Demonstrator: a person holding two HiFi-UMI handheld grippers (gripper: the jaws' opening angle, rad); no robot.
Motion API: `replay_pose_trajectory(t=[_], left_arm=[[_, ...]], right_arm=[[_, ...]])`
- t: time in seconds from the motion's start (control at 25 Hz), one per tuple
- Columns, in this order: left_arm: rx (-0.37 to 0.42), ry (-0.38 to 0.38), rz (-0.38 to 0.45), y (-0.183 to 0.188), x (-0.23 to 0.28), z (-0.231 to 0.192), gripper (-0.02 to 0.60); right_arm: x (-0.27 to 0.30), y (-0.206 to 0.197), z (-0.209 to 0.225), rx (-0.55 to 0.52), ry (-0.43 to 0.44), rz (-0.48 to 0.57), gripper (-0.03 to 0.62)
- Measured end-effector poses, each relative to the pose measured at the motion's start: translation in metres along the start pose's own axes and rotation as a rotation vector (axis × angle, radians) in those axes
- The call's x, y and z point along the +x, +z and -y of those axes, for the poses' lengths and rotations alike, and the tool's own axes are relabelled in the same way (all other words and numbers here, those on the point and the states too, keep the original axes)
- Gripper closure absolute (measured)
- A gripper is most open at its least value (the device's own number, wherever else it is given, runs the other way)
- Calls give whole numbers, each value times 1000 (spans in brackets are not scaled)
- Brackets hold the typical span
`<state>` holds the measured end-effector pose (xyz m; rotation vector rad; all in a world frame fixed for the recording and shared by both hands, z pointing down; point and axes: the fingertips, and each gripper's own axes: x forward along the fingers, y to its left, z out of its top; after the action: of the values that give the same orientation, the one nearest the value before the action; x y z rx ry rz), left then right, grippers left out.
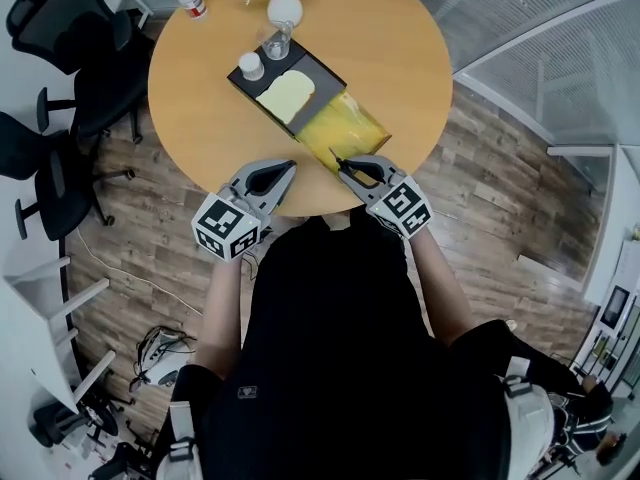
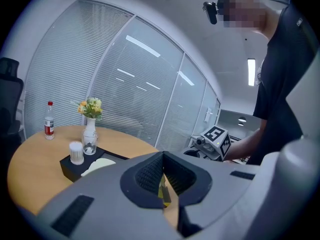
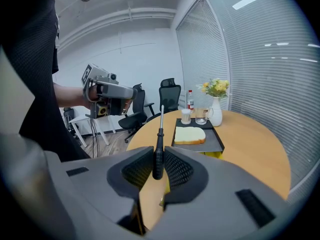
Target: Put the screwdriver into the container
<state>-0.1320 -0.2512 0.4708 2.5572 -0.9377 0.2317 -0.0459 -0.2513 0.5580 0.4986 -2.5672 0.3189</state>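
**Screwdriver clamped in my right tongs at the table's near edge**

Both my forearms reach forward side by side, and the tongs sit over the near rim of the round table. My right gripper clamps the black handle of the screwdriver. Its shaft points ahead at the yellow container, which lies close in front. My left gripper has its jaws pressed together on nothing. The red label on the bottle is too small to read.

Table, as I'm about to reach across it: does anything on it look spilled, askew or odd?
Nothing spilled or toppled. The only oddity is a bread-like slice lying bare on the black tray, by the yellow container.
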Motion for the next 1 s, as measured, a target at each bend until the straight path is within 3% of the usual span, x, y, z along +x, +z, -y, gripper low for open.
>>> replay_pose_trajectory(t=[1.0], left_arm=[[-80,178,47,21,39,-20,578]], right_arm=[[20,-14,57,-122,201,-113,533]])
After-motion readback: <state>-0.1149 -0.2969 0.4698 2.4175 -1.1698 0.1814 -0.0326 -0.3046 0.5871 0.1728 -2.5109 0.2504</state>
